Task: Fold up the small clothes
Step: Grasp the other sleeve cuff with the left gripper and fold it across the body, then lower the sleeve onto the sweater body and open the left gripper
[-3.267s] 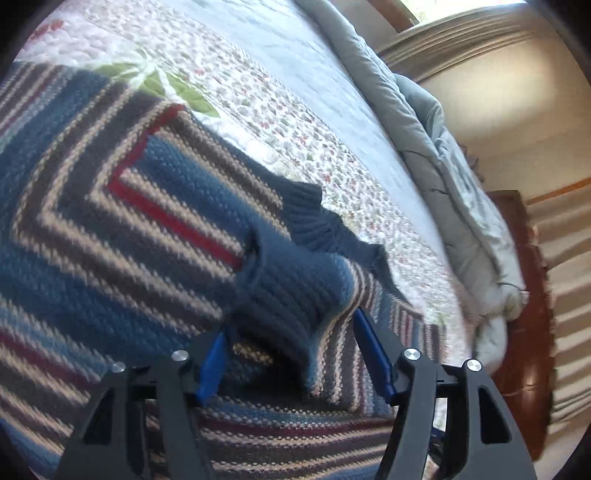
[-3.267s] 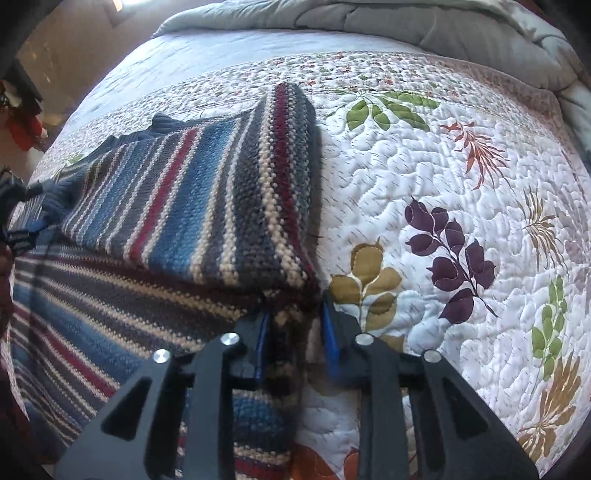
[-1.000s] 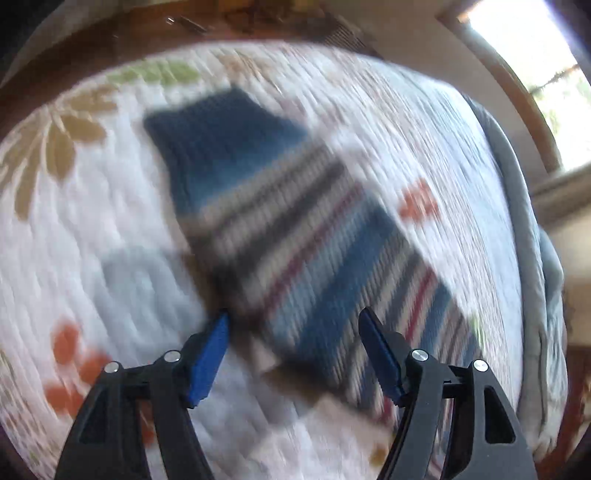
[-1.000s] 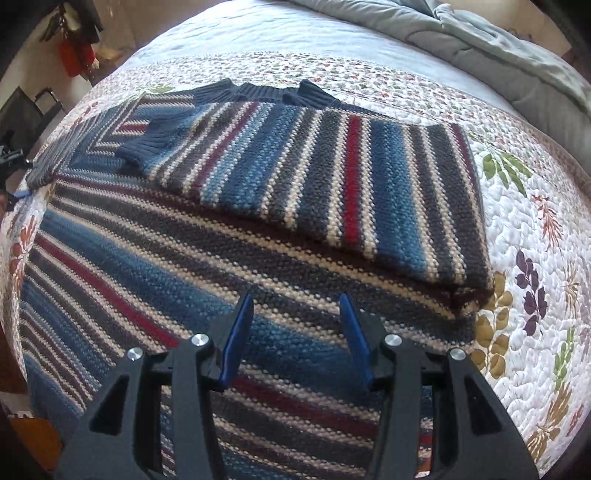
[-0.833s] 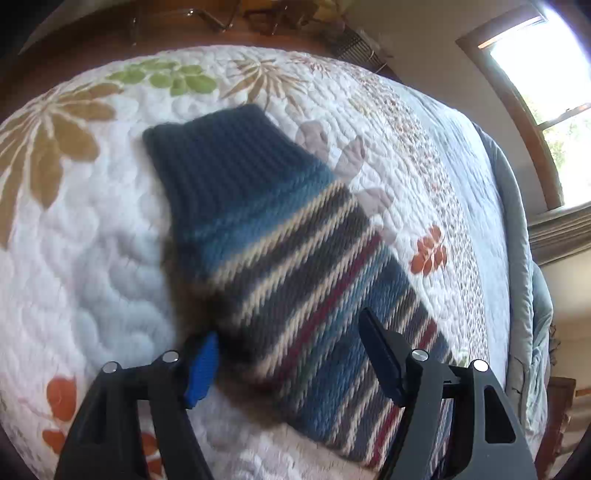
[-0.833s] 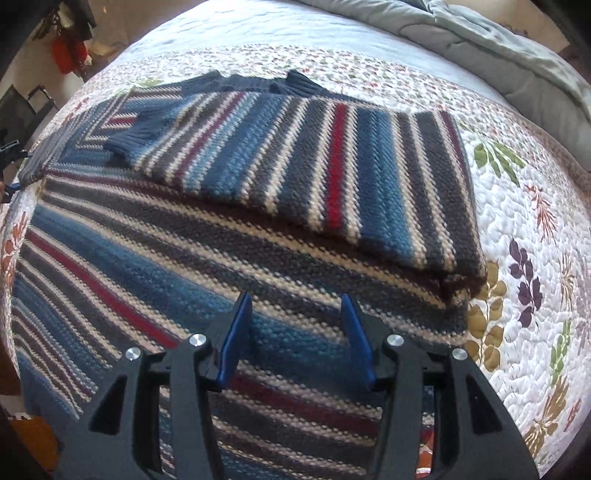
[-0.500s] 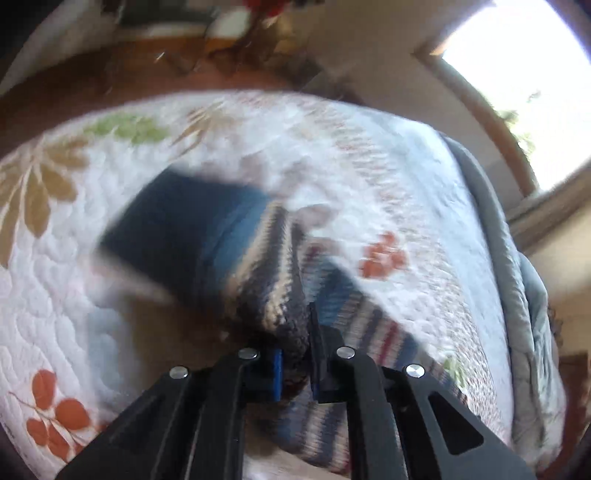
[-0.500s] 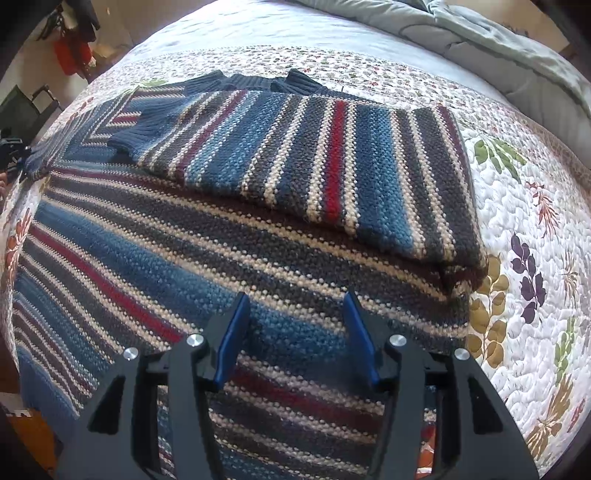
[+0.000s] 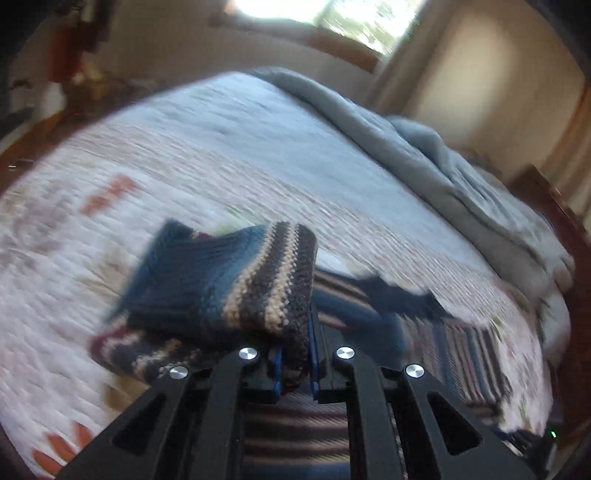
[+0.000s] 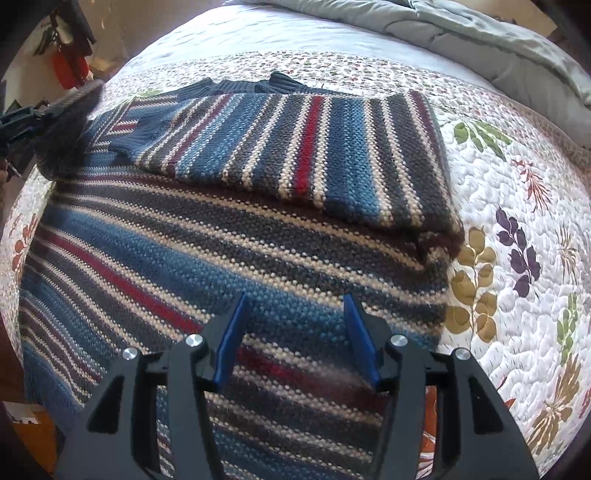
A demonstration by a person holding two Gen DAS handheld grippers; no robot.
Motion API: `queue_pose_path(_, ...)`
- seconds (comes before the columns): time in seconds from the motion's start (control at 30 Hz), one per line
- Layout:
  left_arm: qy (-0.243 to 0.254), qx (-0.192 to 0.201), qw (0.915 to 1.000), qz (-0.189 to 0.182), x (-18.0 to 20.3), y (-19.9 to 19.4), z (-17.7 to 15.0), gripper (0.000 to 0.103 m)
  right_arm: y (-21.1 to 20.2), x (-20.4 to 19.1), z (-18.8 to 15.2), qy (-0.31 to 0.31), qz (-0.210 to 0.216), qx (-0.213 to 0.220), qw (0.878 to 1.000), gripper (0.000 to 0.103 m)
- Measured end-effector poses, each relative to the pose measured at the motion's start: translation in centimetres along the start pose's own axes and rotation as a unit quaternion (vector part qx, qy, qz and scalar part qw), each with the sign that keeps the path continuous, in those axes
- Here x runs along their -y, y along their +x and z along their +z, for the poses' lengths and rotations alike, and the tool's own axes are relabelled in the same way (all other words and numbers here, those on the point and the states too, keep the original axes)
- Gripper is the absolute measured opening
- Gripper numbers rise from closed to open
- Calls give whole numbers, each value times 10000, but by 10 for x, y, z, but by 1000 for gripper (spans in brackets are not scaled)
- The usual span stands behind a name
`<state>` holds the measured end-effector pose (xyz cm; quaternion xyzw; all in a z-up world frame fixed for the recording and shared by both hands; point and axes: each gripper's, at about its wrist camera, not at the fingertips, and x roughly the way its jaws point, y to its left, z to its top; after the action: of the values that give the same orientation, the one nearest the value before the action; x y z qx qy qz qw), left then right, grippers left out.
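A striped knit sweater (image 10: 229, 236) in blue, grey, cream and red lies on the quilted bed. One sleeve (image 10: 295, 147) is folded across its upper part. My left gripper (image 9: 295, 365) is shut on the other sleeve (image 9: 236, 288), lifted above the quilt, with its blue cuff hanging to the left. In the right wrist view the left gripper (image 10: 40, 125) and the lifted sleeve show blurred at the far left. My right gripper (image 10: 295, 332) is open and empty, low over the sweater's lower body.
The floral quilt (image 10: 517, 229) covers the bed. A grey comforter (image 10: 461, 26) is bunched along the far edge. A wooden bed frame (image 9: 569, 229) shows at the right, and a window (image 9: 325, 18) behind. Red items (image 10: 70, 62) hang at the far left.
My left gripper closed on the left sleeve, lifted it off the quilt and is swinging it toward the sweater body. My right gripper opened earlier and has stayed hovering over the sweater.
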<state>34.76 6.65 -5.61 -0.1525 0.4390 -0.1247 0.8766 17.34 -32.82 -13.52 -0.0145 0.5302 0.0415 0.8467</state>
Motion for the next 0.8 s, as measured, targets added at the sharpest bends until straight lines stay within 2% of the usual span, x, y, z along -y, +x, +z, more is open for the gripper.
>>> queue_pose_path(0.07,118,-352,9991,-220,20,14,-12,15,-1,1,-1,-1,10,12,10000,55)
queue_pose_path(0.1,224,-622,9971,-372,34,20,-23,21,0,1,-1,2,20,16,10000,55)
queue_pose_path(0.17,447,-997,9917,-671,53,29,-39,36,0,2,-1,10,44,11,10000,57)
queue_pose_path(0.2,612,-1149,9880,-826,62,29,-50,49,0,2,-2,6,54,15,10000,57)
queue_pose_path(0.23,743,-1251,9842,-1009,68,27,-59,57,0,2,-2,-3,56,14,10000,57)
queue_pose_path(0.3,850,-1344,9782,-1338,70,17,-69,59,1,2,-4,-18,61,9,10000,57)
queue_pose_path(0.4,585,-1415,9743,-1653,55,2,-70,70,2,3,-6,-11,86,7,10000,58)
queue_pose_path(0.43,483,-1436,9750,-1624,49,0,-69,74,3,4,-7,0,94,10,10000,58)
queue_pose_path(0.53,191,-1812,9753,-1251,31,7,-65,77,4,4,-7,42,112,22,9999,59)
queue_pose_path(0.6,-65,-1718,9763,-1312,18,4,-63,77,3,4,-7,53,128,41,9999,60)
queue_pose_path(0.7,-377,-1542,9809,-1128,2,4,-50,77,3,1,-8,11,112,27,9999,61)
queue_pose_path(0.77,-604,-1579,9789,-1148,-7,12,-47,77,4,0,-7,-10,88,16,10000,61)
queue_pose_path(0.8,-802,-1737,9763,-1011,-12,21,-46,77,3,0,-7,1,94,17,10000,61)
